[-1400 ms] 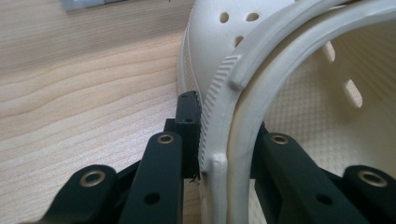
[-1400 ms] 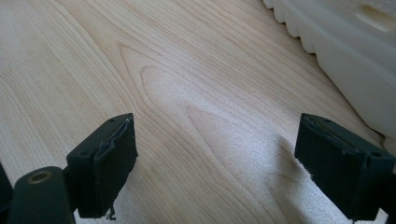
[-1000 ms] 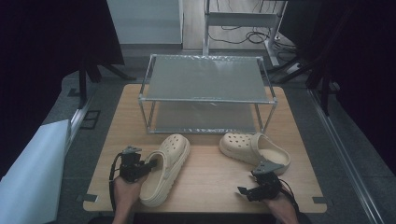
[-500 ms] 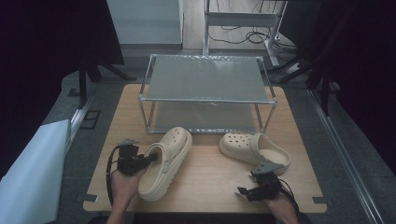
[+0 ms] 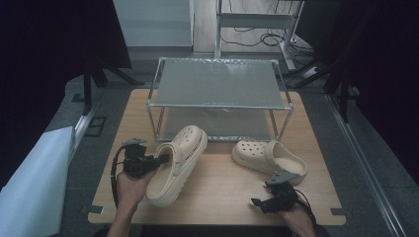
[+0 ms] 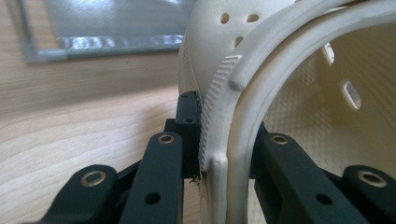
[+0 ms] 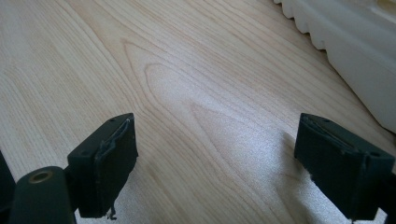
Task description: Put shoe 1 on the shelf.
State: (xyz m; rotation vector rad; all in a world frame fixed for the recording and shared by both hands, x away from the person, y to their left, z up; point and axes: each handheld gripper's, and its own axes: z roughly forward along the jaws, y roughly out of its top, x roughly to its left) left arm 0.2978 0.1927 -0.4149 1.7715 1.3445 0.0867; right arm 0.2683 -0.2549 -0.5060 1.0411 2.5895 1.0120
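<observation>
Wooden table (image 5: 217,192), left hand-held gripper (image 5: 159,160) clamps clog (image 5: 180,160) (rim)

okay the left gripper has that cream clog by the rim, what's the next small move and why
Probably carry it forward toward the metal rack. The left gripper is clamped on the clog rim, the shoe is tilted up off the table, and the rack's shelves look bare.

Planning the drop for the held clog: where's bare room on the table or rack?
Free: rack top shelf; table between left clog, clamped in the left gripper, and right clog; lower shelf looks bare. Crowded: front right, around the open right gripper.
</observation>
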